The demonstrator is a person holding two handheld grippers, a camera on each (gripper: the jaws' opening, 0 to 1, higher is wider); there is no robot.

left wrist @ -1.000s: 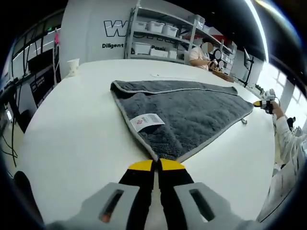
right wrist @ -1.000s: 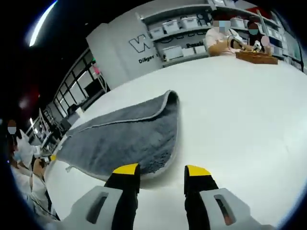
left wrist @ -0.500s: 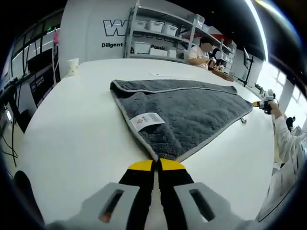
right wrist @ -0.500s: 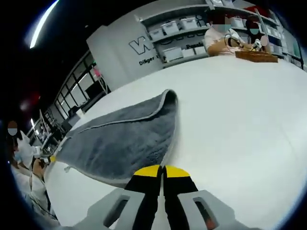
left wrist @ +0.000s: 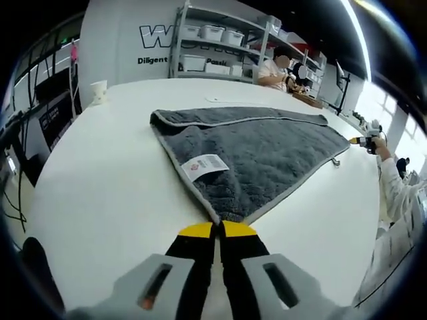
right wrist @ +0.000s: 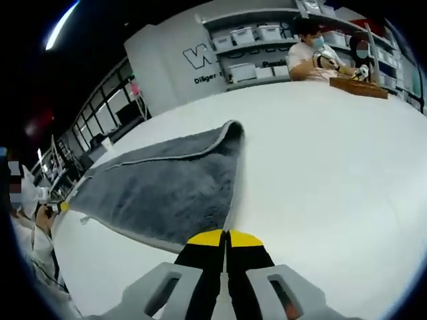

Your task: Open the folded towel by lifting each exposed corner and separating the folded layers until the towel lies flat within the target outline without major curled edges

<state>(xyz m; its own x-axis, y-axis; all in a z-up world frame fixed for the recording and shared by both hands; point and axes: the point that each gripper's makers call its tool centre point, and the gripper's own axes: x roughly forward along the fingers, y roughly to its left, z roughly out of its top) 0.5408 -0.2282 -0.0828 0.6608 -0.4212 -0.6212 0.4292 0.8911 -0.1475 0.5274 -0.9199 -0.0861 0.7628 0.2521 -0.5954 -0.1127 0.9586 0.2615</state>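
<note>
Grey terry, edged in pale binding, lies folded on the white worktop (left wrist: 100, 193): the towel (left wrist: 260, 153) stretches away from both sets of jaws, each of which has hold of a corner at its own near tip. The left gripper (left wrist: 218, 230) has its yellow-tipped jaws pressed together on the corner just beyond them, with the white care label (left wrist: 203, 165) a little farther ahead and to their left. The right gripper (right wrist: 225, 239) likewise pinches the towel's point (right wrist: 200, 230) between closed jaws, the rolled fold (right wrist: 231, 130) lying well ahead. Two opposite corners are held, I judge, so the upper layer can be drawn apart and peeled open. Both grippers sit low and nearly level with the worktop, pointing inward along the cloth. The left gripper's view also catches a paper cup (left wrist: 99, 91) far off to the jaws' left.
</note>
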